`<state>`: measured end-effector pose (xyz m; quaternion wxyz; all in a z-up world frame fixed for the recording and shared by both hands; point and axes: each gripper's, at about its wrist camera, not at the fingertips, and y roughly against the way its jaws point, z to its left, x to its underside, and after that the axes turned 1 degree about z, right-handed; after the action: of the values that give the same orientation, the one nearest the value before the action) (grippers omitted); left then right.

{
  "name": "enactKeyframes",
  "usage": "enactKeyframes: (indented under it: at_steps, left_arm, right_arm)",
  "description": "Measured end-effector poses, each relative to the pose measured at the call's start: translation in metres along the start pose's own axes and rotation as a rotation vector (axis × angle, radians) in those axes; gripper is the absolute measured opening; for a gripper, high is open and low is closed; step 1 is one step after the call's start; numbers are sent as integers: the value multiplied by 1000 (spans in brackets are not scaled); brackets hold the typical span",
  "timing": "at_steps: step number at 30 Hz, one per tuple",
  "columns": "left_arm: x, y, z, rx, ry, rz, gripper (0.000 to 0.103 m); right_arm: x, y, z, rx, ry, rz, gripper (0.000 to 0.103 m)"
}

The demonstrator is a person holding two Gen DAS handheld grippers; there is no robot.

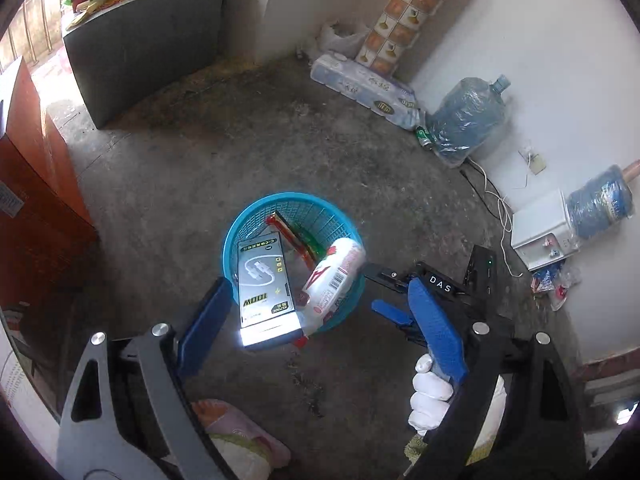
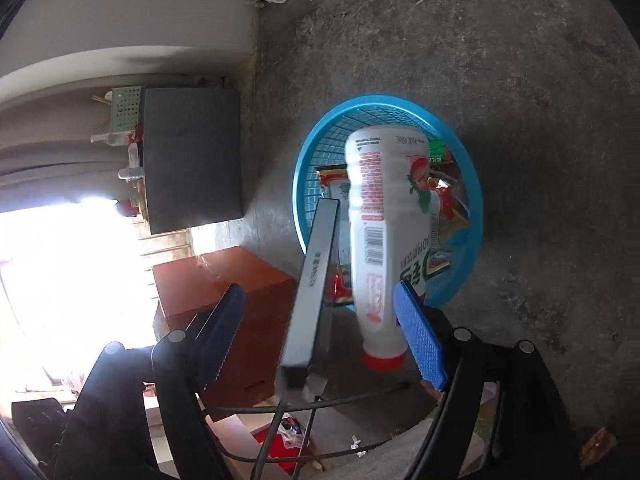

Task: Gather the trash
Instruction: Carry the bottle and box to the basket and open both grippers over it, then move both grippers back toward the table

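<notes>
A blue mesh basket (image 1: 240,224) (image 2: 304,168) stands on the concrete floor with a red snack wrapper (image 1: 296,240) inside. A grey cable box (image 1: 264,280) (image 2: 316,272) hangs over the basket's near rim between my left gripper's (image 1: 318,286) wide-open blue pads; neither pad touches it. A white bottle with a red cap (image 1: 340,276) (image 2: 372,208) tilts bottom-first into the basket. It sits between my right gripper's (image 2: 318,290) (image 1: 374,288) open pads, close to the right pad (image 2: 420,336) and well clear of the other one.
A grey cabinet (image 1: 148,52) and a red-brown wooden cabinet (image 1: 32,184) stand to the left. Along the wall lie a toilet paper pack (image 1: 360,84), wrapped water jugs (image 1: 468,116), a green can (image 1: 424,136), a white appliance (image 1: 540,228) with cables, and scraps (image 1: 552,284). A slippered foot (image 1: 232,436) is near.
</notes>
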<state>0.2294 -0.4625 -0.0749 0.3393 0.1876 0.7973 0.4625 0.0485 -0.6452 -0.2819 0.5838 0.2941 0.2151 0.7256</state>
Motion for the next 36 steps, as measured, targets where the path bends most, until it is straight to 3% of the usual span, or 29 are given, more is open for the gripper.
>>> enactKeyframes:
  at_steps: [2, 7, 13, 17, 23, 26, 29, 32, 36]
  left_arm:
    - [6, 3, 7, 39, 36, 4, 85]
    - [29, 32, 21, 48, 51, -43, 85]
    - [60, 97, 36, 100, 83, -145, 85]
    - [93, 148, 42, 139, 79, -229, 85]
    - [164, 225, 69, 140, 86, -354, 85]
    - [214, 265, 105, 64, 139, -434, 85]
    - [268, 303, 142, -109, 207, -495, 85]
    - [322, 337, 181, -233, 331, -529, 85]
    - [382, 371, 228, -339, 515, -574, 85]
  right_arm:
    - [5, 4, -10, -22, -11, 0, 75]
    - [29, 24, -31, -7, -7, -17, 75]
    - [62, 62, -42, 4, 47, -33, 75]
    - [90, 90, -15, 10, 168, -40, 75]
    - [142, 114, 54, -31, 436, -7, 75]
    - [176, 111, 88, -63, 567, 46, 75]
    - [212, 96, 116, -96, 676, 129, 80]
    - [251, 72, 140, -112, 766, 230, 80]
    - [310, 39, 173, -120, 893, 356, 80]
